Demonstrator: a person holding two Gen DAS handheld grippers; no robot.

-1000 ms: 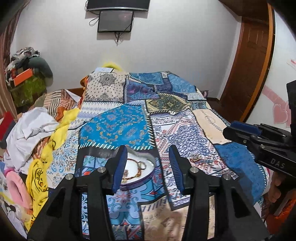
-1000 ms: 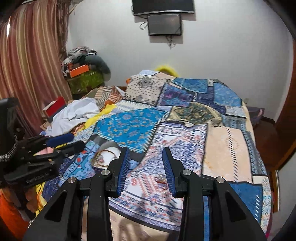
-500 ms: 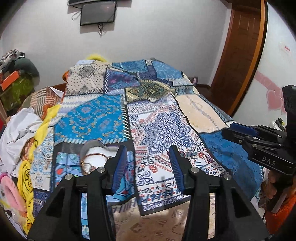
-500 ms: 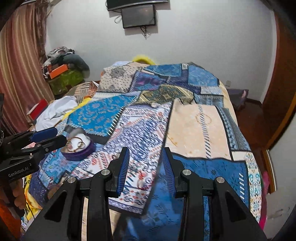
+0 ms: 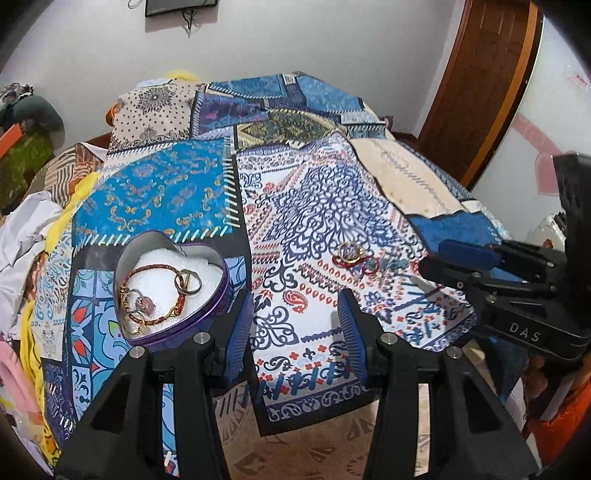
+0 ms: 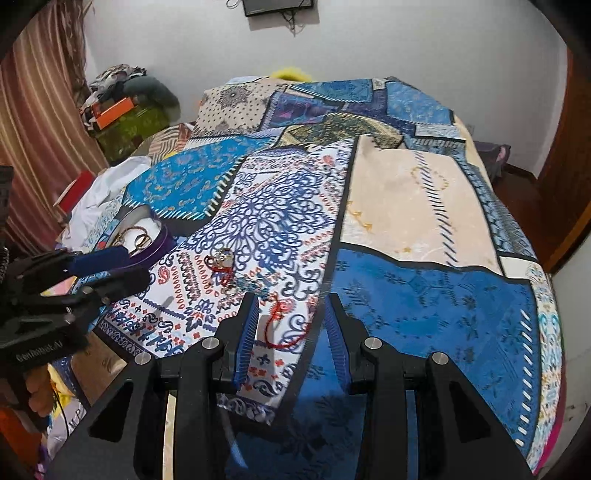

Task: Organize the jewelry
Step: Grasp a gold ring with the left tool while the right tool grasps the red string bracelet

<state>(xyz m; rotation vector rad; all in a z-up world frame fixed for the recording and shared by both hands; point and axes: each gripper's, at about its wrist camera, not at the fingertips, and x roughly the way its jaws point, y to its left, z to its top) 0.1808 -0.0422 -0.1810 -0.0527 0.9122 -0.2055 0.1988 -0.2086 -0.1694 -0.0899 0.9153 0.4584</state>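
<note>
A purple heart-shaped tin (image 5: 173, 291) with white padding holds a red cord bracelet, rings and a pink-stone piece; it also shows in the right wrist view (image 6: 147, 236). Loose jewelry on red cord with a gold ring (image 5: 351, 254) lies on the patterned bedspread; it also shows in the right wrist view (image 6: 221, 260). A red cord loop (image 6: 282, 326) lies between my right fingers. My left gripper (image 5: 295, 317) is open and empty, just right of the tin. My right gripper (image 6: 290, 325) is open, low over the red cord loop.
The patchwork bedspread (image 5: 306, 192) covers the bed. Clothes and white cloth (image 5: 22, 236) pile at the left edge. A wooden door (image 5: 476, 85) stands at the right, a curtain (image 6: 33, 122) at the left and a wall screen (image 6: 277, 5) behind.
Both grippers have dropped lower and closer to the bed. The tin and the loose jewelry now look larger. The red cord loop has come between my right fingers.
</note>
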